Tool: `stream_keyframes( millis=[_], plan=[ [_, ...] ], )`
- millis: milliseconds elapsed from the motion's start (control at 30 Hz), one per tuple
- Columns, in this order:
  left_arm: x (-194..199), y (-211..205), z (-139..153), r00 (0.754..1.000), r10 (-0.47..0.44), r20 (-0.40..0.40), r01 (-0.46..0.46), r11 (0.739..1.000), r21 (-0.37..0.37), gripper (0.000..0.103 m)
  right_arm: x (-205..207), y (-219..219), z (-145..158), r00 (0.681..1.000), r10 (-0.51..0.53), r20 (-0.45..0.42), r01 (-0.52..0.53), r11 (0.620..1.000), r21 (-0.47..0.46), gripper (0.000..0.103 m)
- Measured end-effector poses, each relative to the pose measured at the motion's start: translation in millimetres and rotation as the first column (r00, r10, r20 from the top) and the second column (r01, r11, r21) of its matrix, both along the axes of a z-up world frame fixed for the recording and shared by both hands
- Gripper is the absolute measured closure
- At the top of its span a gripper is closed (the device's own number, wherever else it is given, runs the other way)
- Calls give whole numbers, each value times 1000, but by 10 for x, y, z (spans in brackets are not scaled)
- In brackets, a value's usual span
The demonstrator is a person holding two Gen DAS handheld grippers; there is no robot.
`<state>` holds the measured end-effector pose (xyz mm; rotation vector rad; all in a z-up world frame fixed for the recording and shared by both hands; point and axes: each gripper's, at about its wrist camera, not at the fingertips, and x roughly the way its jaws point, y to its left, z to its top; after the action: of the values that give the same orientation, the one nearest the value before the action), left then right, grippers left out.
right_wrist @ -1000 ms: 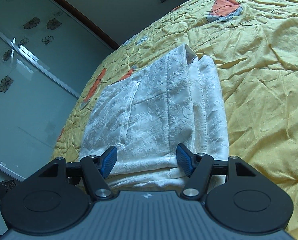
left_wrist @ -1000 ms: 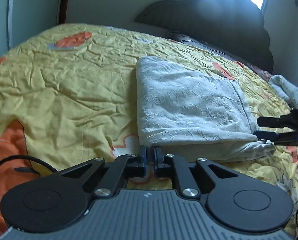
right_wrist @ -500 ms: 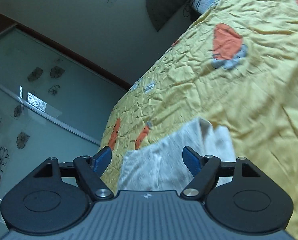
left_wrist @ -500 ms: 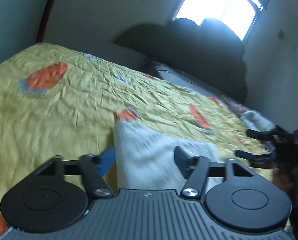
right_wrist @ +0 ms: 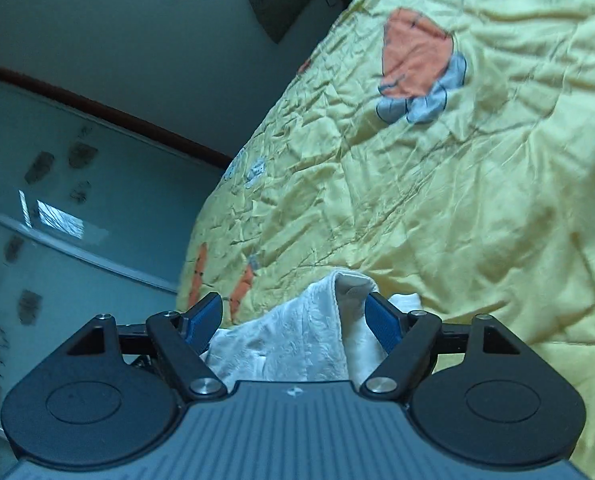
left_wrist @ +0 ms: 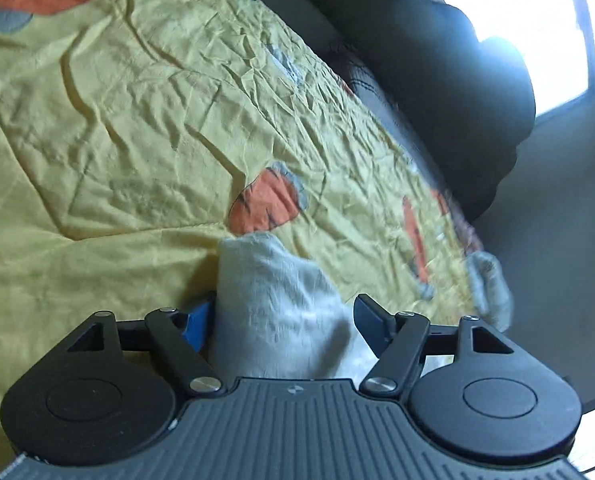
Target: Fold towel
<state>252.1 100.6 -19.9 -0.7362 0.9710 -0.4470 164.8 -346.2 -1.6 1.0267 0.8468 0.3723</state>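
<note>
Left claw (left_wrist: pixel 283 320): spread wide, its fingers standing either side of the towel (left_wrist: pixel 273 304) with a gap at the right finger; nothing is pinched, so it appears to straddle the cloth rather than hold it.
Right claw (right_wrist: pixel 293 322): also wide apart, blue pads flanking the layered towel (right_wrist: pixel 297 332) edge without closing on it.
Towel: lies on the bed (left_wrist: pixel 129 128), at 6 o'clock in both wrist views, right under the fingers; in the right wrist view several stacked layers show, which suggests it is already folded more than once.
Why held so: both claws parted over a layered bundle reads as a release or a fresh approach; which one cannot be told from these views.
Bedspread: crinkled yellow with orange patches, running from 9 to 3 o'clock; soft ground lets the cloth settle but not slide easily.
Second cloth (left_wrist: pixel 489 284): a pale bundle at 3 o'clock in the left view, well apart from the towel.
Risk: the loose top layer at 12 o'clock of the right claw may flop open.
</note>
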Motion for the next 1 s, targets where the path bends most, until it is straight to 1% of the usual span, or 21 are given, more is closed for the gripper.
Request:
stream_keyframes(
  millis=[33, 67, 133, 167, 200, 233, 300, 333, 433, 467, 533, 600, 633, 667, 733, 767, 800, 867, 900, 967, 1000],
  plan=[
    [20, 8, -12, 1000, 9, -6, -9, 1000, -17, 31, 31, 23, -34, 1000, 22, -5, -22, 1000, 12, 27],
    [27, 5, -18, 1000, 13, -6, -13, 1000, -23, 31, 50, 55, -66, 999, 46, -6, -46, 999, 21, 48],
    [28, -34, 1, 1000, 9, 11, -9, 1000, 1, 31, 78, 156, -120, 995, 96, -29, -96, 995, -8, 81],
    [13, -64, 17, 1000, 2, 27, -3, 1000, 30, 36, 73, 216, -142, 993, 113, -23, -114, 992, -49, 90],
    [-5, -93, 26, 999, 2, 40, -5, 998, 70, 43, 66, 264, -168, 992, 125, -20, -126, 989, -78, 94],
    [-17, -130, 35, 999, 6, 49, -13, 991, 131, 66, 64, 290, -192, 992, 126, -28, -128, 987, -94, 96],
    [-47, -187, 71, 998, 7, 69, -21, 979, 202, 68, 39, 283, -166, 993, 116, -16, -117, 989, -95, 97],
    [-85, -232, 123, 996, 0, 91, -21, 972, 235, 72, 11, 282, -112, 993, 115, -3, -115, 987, -110, 98],
    [-258, -390, 329, 977, -41, 207, -30, 944, 329, 76, -96, 171, -63, 996, 89, 14, -86, 987, -136, 100],
    [-272, -407, 316, 976, -41, 214, -35, 941, 335, 76, -100, 119, -166, 997, 75, -17, -76, 989, -123, 100],
    [-223, -429, 138, 984, -38, 173, -29, 929, 369, 76, -115, 48, -354, 998, 56, -39, -57, 998, -40, 100],
    [-246, -409, 56, 976, -31, 215, -49, 932, 359, 76, -126, 60, -348, 998, 46, -35, -47, 998, -38, 100],
    [-266, -433, 73, 976, -36, 216, -49, 925, 376, 77, -130, 74, -319, 998, 48, -33, -50, 997, -53, 100],
    [-283, -457, 102, 974, -50, 221, -42, 918, 394, 74, -127, 70, -296, 998, 50, -34, -51, 997, -53, 99],
    [-314, -445, 168, 975, -47, 216, -50, 904, 424, 57, -142, 7, -226, 998, 31, -60, -33, 999, -35, 96],
    [-367, -408, 226, 975, -30, 222, -70, 902, 427, 60, -190, -32, -150, 998, -6, -57, 3, 999, -48, 95],
    [-457, -390, 311, 969, -19, 248, -92, 899, 428, 60, -254, -54, -43, 998, -46, -31, 43, 996, -81, 95],
    [-681, -418, 496, 938, -32, 345, -135, 884, 448, 59, -333, -28, 204, 995, -77, 58, 85, 986, -140, 94],
    [-814, -489, 587, 912, -57, 407, -157, 867, 473, 58, -334, 28, 300, 994, -61, 89, 73, 988, -138, 94],
    [-990, -728, 643, 868, -165, 468, -143, 820, 555, 38, -253, 208, 421, 993, 0, 121, 14, 994, -111, 88],
    [-1044, -893, 617, 857, -232, 461, -112, 788, 606, 38, -197, 313, 450, 991, 30, 131, -15, 994, -109, 84]
  ],
)
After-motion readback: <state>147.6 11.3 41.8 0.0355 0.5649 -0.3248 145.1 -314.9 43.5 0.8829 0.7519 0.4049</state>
